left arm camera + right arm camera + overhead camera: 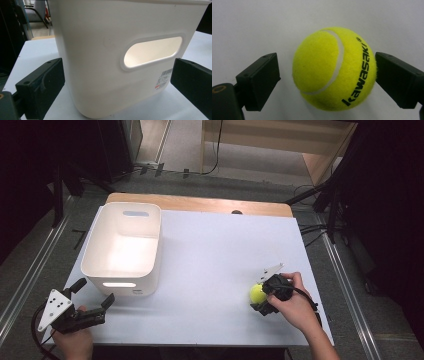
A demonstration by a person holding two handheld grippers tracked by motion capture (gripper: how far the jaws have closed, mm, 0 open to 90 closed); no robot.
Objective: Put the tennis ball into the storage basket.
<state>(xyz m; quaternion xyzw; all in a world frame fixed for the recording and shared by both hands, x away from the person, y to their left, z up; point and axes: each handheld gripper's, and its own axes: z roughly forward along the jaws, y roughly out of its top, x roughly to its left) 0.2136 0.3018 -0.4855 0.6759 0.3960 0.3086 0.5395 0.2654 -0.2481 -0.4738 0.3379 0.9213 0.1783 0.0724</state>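
A yellow tennis ball [258,293] marked "kawasaki" lies on the white table [215,250] at its right front. My right gripper [261,296] straddles it. In the right gripper view the ball [334,68] sits between the black jaws: one pad [397,80] is at its side, while the other pad [262,80] stands a little off it, so the gripper is open. My left gripper [93,292] is at the table's front left corner, open and empty, pointing at the near wall of a white bin [135,287]. In the left gripper view that bin [100,37] is close ahead with its handle slot [152,51].
The white bin [150,265] stands upright on the left half of the table and looks empty inside. A wooden edge [200,202] runs along the table's far side. Dark stands and cables [325,205] lie beyond the right edge.
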